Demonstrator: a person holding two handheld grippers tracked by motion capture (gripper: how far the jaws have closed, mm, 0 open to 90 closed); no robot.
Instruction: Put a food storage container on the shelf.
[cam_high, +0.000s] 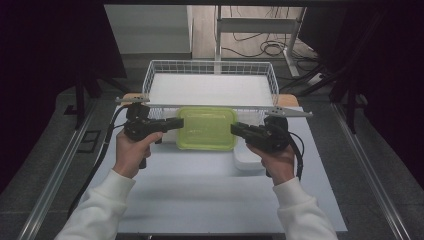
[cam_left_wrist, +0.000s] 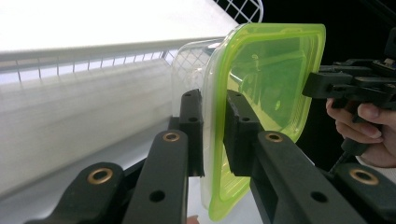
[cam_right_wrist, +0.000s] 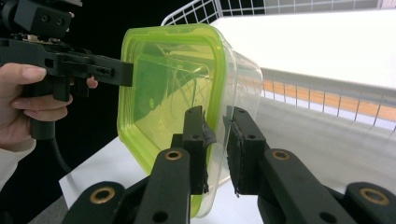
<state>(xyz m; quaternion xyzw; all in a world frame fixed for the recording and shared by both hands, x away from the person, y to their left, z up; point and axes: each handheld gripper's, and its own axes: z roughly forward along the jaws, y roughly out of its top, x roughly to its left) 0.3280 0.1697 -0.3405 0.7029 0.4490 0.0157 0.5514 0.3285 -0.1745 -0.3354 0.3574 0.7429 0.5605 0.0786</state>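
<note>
The high view looks forward and down from above the person's side of the table (cam_high: 200, 195), taking in the wire basket (cam_high: 210, 67) beyond. Each gripper view rides close behind its own black jaws, facing inward along them. All three share the green-lidded container (cam_high: 207, 128) (cam_left_wrist: 275, 79) (cam_right_wrist: 168, 88) and the basket's rim.

Dark room; grey floor (cam_high: 40, 200); cables (cam_high: 260, 47) by desk frame (cam_high: 250, 25) behind.
</note>
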